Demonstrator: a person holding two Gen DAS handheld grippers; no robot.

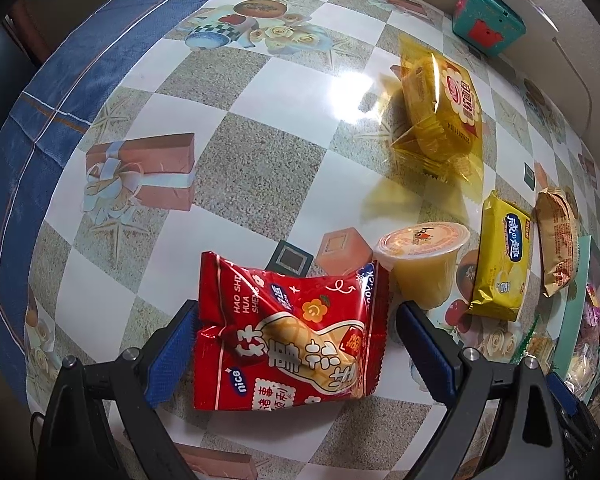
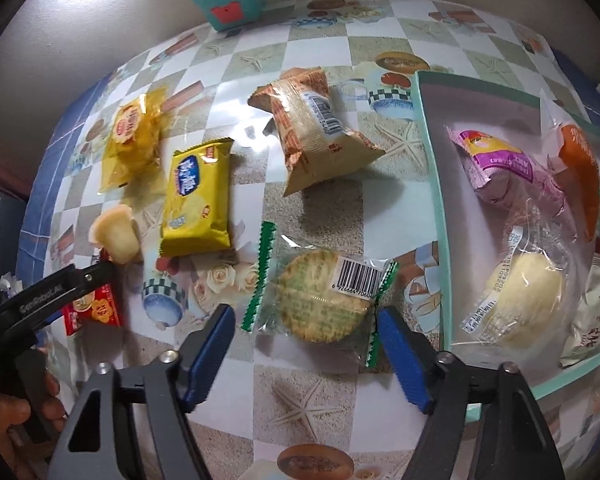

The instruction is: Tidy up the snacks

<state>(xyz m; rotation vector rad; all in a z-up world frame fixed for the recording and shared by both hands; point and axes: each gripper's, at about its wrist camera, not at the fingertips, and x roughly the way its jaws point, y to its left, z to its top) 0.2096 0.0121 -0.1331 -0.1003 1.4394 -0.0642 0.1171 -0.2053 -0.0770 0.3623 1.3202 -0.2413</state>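
The right gripper has its jaws apart around a round cookie, ready to squeeze it. The left gripper stands wide around a red bag. Farther off, the box holds snacks already put away.

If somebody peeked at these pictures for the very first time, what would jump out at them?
Probably the shiny red snack packet, lying on the checkered tablecloth between the open blue pads of the left gripper. Next, the round green-edged cookie packet between the right gripper's pads. To its right, a mint-rimmed tray already holds several snacks.
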